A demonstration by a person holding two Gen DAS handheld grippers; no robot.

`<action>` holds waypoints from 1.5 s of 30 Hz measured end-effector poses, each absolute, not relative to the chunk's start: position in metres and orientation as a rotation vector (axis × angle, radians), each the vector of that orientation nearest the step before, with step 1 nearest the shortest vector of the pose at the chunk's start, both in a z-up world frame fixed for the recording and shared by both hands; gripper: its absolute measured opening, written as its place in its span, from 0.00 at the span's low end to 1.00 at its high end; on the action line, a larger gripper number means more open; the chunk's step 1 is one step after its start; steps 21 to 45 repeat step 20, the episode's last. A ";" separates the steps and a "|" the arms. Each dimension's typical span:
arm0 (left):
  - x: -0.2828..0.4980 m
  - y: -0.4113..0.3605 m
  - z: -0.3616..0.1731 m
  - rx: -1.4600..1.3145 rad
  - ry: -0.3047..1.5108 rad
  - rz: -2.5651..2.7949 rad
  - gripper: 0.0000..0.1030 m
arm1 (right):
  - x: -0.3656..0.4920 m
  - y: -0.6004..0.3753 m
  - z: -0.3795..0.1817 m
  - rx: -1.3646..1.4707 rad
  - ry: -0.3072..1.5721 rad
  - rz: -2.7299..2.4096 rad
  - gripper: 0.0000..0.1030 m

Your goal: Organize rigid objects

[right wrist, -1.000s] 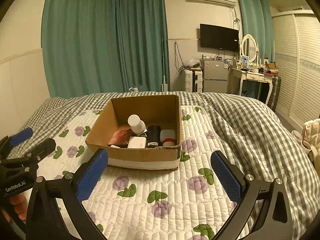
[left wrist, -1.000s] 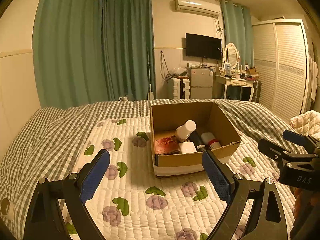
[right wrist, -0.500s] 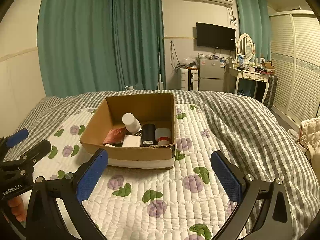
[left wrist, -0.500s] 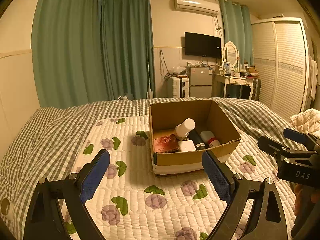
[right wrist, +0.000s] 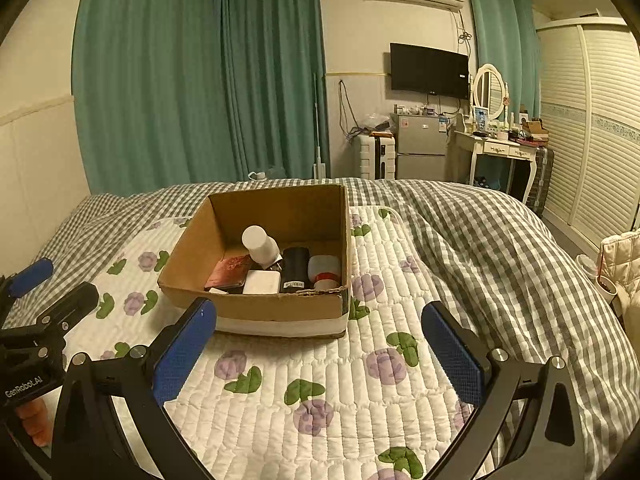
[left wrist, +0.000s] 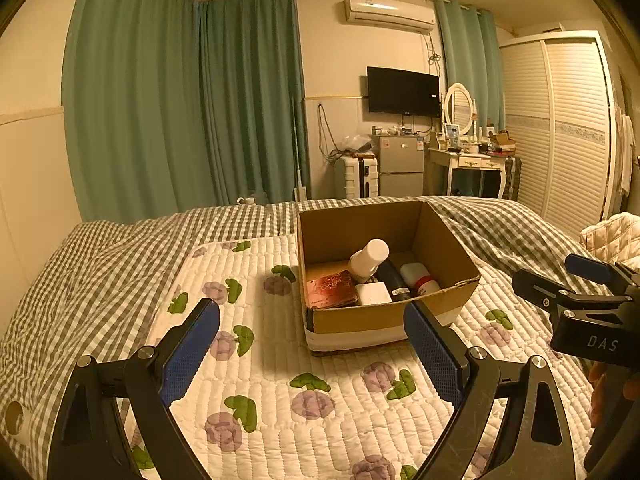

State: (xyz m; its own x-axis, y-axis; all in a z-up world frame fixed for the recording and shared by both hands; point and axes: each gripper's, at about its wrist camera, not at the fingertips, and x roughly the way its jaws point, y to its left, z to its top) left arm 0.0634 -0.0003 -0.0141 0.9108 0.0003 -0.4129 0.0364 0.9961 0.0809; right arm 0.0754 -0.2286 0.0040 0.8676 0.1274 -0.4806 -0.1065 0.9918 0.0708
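While both grippers hover above the white flower-quilted bed (left wrist: pixel 320 412), the left gripper (left wrist: pixel 312 344) and right gripper (right wrist: pixel 320 340) hold their blue-padded fingers wide apart, gripping nothing. Toward the bed's far edge sits the open brown cardboard box (right wrist: pixel 280 306), holding a white bottle (right wrist: pixel 260 245), black cylinder (right wrist: pixel 295 269), red wallet (left wrist: pixel 331 289) and white block (right wrist: pixel 262 282).

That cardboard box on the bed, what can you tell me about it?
The box is plain brown cardboard, open-topped, with a white band round its base and a slightly frayed front rim. It sits flat on the flowered quilt. Inside lie a tilted white bottle, a reddish flat pack, a white block, a dark cylinder and a white container with a red band. Neither claw touches it.
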 end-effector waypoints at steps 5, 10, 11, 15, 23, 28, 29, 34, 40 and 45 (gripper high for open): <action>0.064 0.000 -0.014 0.082 0.429 -0.014 0.92 | 0.076 -0.229 0.004 0.051 0.508 0.123 1.00; 0.065 0.002 -0.014 0.076 0.432 -0.011 0.92 | 0.077 -0.227 0.001 0.056 0.514 0.118 1.00; 0.065 0.001 -0.015 0.075 0.432 -0.012 0.92 | 0.078 -0.227 0.000 0.059 0.516 0.118 1.00; 0.066 0.001 -0.015 0.081 0.434 -0.008 0.92 | 0.078 -0.226 0.000 0.051 0.515 0.113 1.00; 0.064 -0.001 -0.016 0.092 0.428 -0.011 0.92 | 0.078 -0.225 -0.001 0.048 0.519 0.108 1.00; 0.064 -0.001 -0.016 0.092 0.428 -0.011 0.92 | 0.078 -0.225 -0.001 0.048 0.519 0.108 1.00; 0.064 -0.001 -0.016 0.092 0.428 -0.011 0.92 | 0.078 -0.225 -0.001 0.048 0.519 0.108 1.00; 0.064 -0.001 -0.016 0.092 0.428 -0.011 0.92 | 0.078 -0.225 -0.001 0.048 0.519 0.108 1.00; 0.064 -0.001 -0.016 0.092 0.428 -0.011 0.92 | 0.078 -0.225 -0.001 0.048 0.519 0.108 1.00; 0.064 -0.001 -0.016 0.092 0.428 -0.011 0.92 | 0.078 -0.225 -0.001 0.048 0.519 0.108 1.00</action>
